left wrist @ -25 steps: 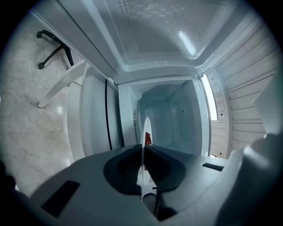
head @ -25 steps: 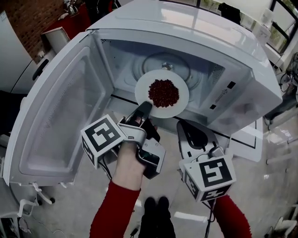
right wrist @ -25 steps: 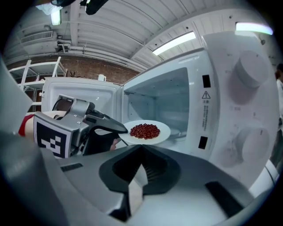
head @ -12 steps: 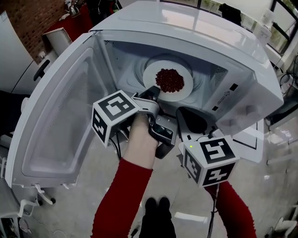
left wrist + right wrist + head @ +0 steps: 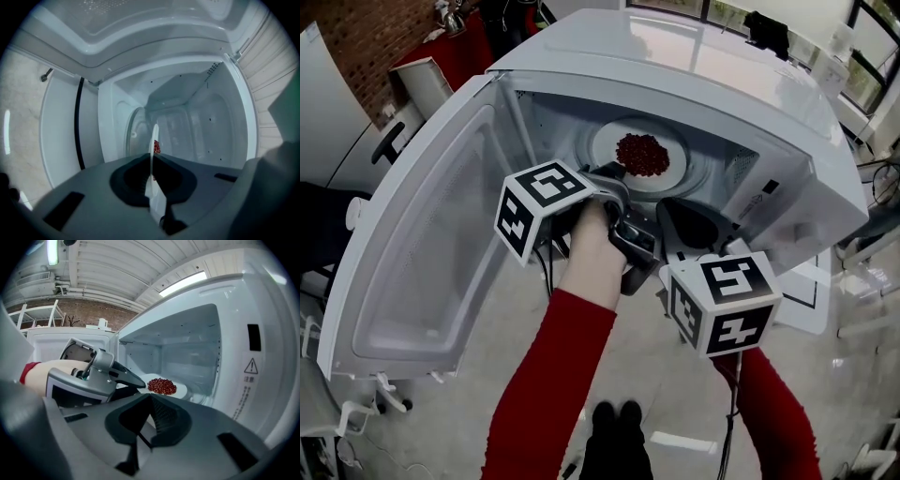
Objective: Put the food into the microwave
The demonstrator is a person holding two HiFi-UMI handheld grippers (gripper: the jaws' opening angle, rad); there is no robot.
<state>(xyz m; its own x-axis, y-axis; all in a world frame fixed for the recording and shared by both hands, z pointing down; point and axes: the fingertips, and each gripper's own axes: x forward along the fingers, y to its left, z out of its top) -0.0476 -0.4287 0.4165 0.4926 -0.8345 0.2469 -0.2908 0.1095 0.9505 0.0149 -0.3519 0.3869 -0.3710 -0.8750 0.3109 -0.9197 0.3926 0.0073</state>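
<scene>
A white plate (image 5: pixel 666 173) heaped with red beans (image 5: pixel 641 153) is inside the open microwave (image 5: pixel 703 66), over its glass turntable. My left gripper (image 5: pixel 611 174) reaches into the cavity and is shut on the plate's near rim. In the left gripper view the plate (image 5: pixel 152 154) shows edge-on between the jaws, with beans (image 5: pixel 156 147) just behind. My right gripper (image 5: pixel 673 212) is at the opening's right, jaws together and empty. The right gripper view shows its jaws (image 5: pixel 151 397), the plate (image 5: pixel 181 389), the beans (image 5: pixel 161 386) and the left gripper (image 5: pixel 133 380).
The microwave door (image 5: pixel 422 244) is swung wide open at the left. A warning label (image 5: pixel 250 366) sits on the right frame of the opening. The person's black shoes (image 5: pixel 614 412) stand on the pale floor below. A brick wall (image 5: pixel 366 37) is at the far left.
The left gripper has carried the plate of beans from the doorway deeper into the microwave cavity. The right gripper has followed forward to the opening's edge.
</scene>
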